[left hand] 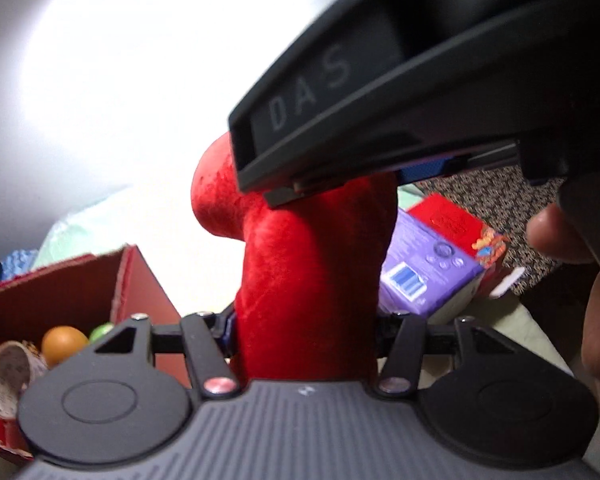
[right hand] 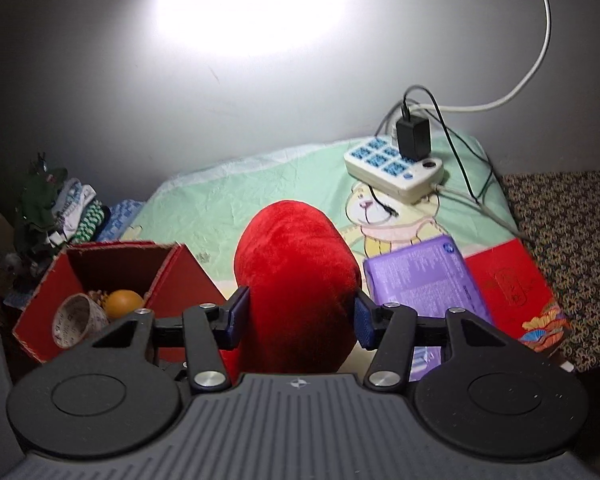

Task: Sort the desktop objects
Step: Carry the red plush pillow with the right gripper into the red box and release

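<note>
— Mint-green cloth [right hand: 260,184] printed with a cartoon bear covers the surface, a harsh lamp glare bleaching the grey wall [right hand: 100,80] behind. What lies on it?

— At far right, a white power strip [right hand: 396,170] with a black charger [right hand: 414,138] plugged in. At left, an open red cardboard box [right hand: 180,276] holding an orange ball [right hand: 124,304] and a roll of printed tape [right hand: 78,320]. At right, a purple box [right hand: 424,280] lies on a flat red box [right hand: 512,280]. Folded fabrics [right hand: 80,212] pile up beyond the red cardboard box.

— And the task's thing?

— A red plush toy [right hand: 296,280] sits at centre, between the two boxes, gripped from both sides.

— By which tongs?

— Both. The right tongs [right hand: 298,314] press their blue pads against its flanks. The left tongs [left hand: 304,330] clamp its lower part; in that view the right tool's black body crosses overhead, angled downward, a hand [left hand: 560,236] wrapped around its grip at the right edge.
</note>
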Demonstrator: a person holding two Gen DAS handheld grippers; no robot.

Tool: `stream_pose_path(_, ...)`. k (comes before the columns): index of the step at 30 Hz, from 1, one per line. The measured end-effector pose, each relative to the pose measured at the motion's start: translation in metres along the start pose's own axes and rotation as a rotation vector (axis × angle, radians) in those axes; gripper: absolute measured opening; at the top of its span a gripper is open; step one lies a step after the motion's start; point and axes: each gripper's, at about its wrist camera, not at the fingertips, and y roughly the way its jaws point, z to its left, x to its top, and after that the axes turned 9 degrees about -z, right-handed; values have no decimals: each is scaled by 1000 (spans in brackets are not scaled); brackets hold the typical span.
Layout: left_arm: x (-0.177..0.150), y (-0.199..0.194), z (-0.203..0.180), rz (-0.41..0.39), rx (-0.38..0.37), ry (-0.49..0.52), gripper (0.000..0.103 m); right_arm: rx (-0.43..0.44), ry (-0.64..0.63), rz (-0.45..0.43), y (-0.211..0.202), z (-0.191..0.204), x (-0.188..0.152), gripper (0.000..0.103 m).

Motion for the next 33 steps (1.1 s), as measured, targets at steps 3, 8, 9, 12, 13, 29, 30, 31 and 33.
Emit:
stream_pose_path(3, 9, -22, 16, -59, 79, 17, 56, 66, -28, -94, -18, 21, 14, 55)
stream_pose_path(8, 4, -38, 57, -55, 191, 2, 56, 182, -62, -141, -13, 63, 23, 55)
stream_pose_path(9, 1, -39, 66, -43, 207, 3, 57, 202, -61, -137, -8, 71, 23, 55)
stream_pose_path(12, -4, -33, 109, -5, 237, 0, 57, 256, -49, -113, 13, 96, 17, 55)
stream_pose_path(13, -8, -31, 120, 7, 238, -7, 57, 270, -43, -103, 20, 103, 14, 55)
stream_pose_path(29, -57, -39, 138, 90, 107, -33, 64, 190, -78, 38, 79, 154, -25, 56)
stream_pose_path(30, -57, -39, 137, 85, 98, -18, 65, 184, -78, 44, 81, 155, -26, 56)
stream_pose_path(31, -58, -38, 137, 81, 90, -5, 65, 183, -84, 43, 80, 157, -26, 56)
stream_pose_path(33, -63, -37, 138, 70, 61, -8, 64, 181, -108, 40, 79, 161, -28, 56)
